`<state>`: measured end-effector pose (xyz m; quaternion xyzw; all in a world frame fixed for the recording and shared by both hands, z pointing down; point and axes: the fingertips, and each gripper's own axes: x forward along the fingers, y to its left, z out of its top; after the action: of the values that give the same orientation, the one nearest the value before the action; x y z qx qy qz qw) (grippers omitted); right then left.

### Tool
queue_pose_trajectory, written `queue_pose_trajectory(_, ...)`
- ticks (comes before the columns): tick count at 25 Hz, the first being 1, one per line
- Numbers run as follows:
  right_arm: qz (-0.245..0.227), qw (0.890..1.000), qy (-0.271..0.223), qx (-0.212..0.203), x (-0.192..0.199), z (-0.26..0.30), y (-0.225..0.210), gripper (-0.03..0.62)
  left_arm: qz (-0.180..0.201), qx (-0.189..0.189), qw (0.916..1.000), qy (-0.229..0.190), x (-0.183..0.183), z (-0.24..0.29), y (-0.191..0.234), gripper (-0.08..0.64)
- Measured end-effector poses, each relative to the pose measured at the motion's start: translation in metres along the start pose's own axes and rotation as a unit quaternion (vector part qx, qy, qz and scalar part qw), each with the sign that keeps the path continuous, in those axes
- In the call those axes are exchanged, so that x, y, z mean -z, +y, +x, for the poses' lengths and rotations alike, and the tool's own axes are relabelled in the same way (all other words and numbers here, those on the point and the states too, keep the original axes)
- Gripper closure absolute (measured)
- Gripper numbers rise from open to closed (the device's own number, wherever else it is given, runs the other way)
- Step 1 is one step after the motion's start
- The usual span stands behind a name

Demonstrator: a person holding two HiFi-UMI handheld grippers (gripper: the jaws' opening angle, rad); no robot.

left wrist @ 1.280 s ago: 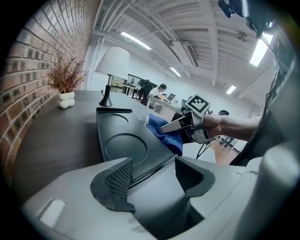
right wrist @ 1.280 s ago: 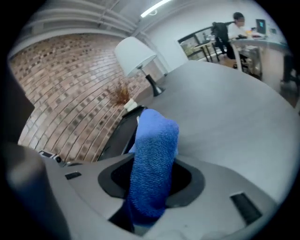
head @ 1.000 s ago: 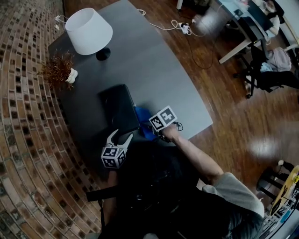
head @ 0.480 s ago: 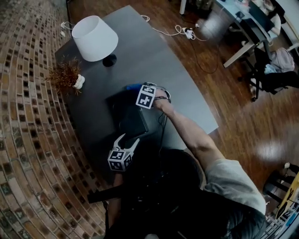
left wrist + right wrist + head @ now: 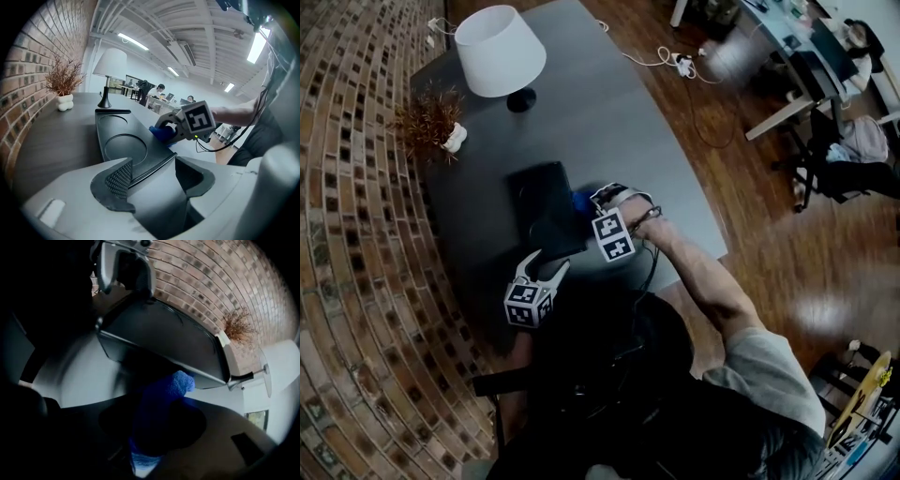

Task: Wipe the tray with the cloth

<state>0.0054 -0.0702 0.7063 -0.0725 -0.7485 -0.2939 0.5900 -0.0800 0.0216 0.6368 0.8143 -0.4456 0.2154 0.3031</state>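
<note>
Right gripper (image 5: 600,197), clenched on the blue cloth (image 5: 579,201), meets the black tray (image 5: 539,202) at its right long edge on the desk (image 5: 609,122); left gripper (image 5: 544,268) grasps its near corner.

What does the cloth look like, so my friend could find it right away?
Look at the big dark grey table, then at the black tray on the part nearest the person. At the tray's right edge, the right gripper pinches the cloth. It is fluffy and the only bright blue thing there.
</note>
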Motion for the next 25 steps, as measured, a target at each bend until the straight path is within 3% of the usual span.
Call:
queue_pose_trajectory(6,-0.003,0.998,-0.045,-0.033,-0.038,-0.022,0.062,0.436,0.0,-0.002,1.0,-0.002,0.003,0.001,0.003,0.273)
queue_pose_trajectory(10,-0.025,0.992,-0.088,-0.092,-0.048,-0.052,0.115,0.435,-0.006,0.0,1.0,-0.002,0.003,0.0,0.0,0.273)
queue_pose_trajectory(12,0.013,0.991,-0.085,-0.107,-0.027,-0.068,0.13,0.434,-0.006,0.002,1.0,0.0,0.002,0.0,-0.002,0.273)
queue_pose_trajectory(15,0.161,0.985,-0.022,-0.061,0.055,-0.087,0.113,0.434,-0.002,0.002,1.0,0.001,0.002,0.002,-0.001,0.273)
queue_pose_trajectory(16,0.229,0.973,0.006,-0.037,0.09,-0.091,0.104,0.434,-0.001,0.002,1.0,0.0,0.002,0.002,-0.001,0.273)
queue_pose_trajectory(18,0.374,0.927,0.027,-0.013,0.146,-0.097,0.097,0.431,0.003,0.0,1.0,-0.001,0.003,0.001,0.0,0.272)
queue_pose_trajectory(21,0.543,0.835,-0.064,-0.06,0.158,-0.096,0.102,0.406,0.008,-0.002,1.0,-0.002,0.003,0.0,0.0,0.272)
queue_pose_trajectory(22,0.568,0.815,-0.084,-0.077,0.154,-0.095,0.107,0.397,0.009,-0.001,1.0,-0.001,0.003,0.0,-0.001,0.273)
queue_pose_trajectory(23,0.577,0.807,-0.085,-0.087,0.152,-0.095,0.113,0.385,0.009,0.0,1.0,0.0,0.003,0.001,-0.002,0.272)
queue_pose_trajectory(25,0.58,0.807,-0.061,-0.091,0.156,-0.102,0.122,0.278,0.01,0.002,1.0,0.0,0.002,0.001,-0.002,0.273)
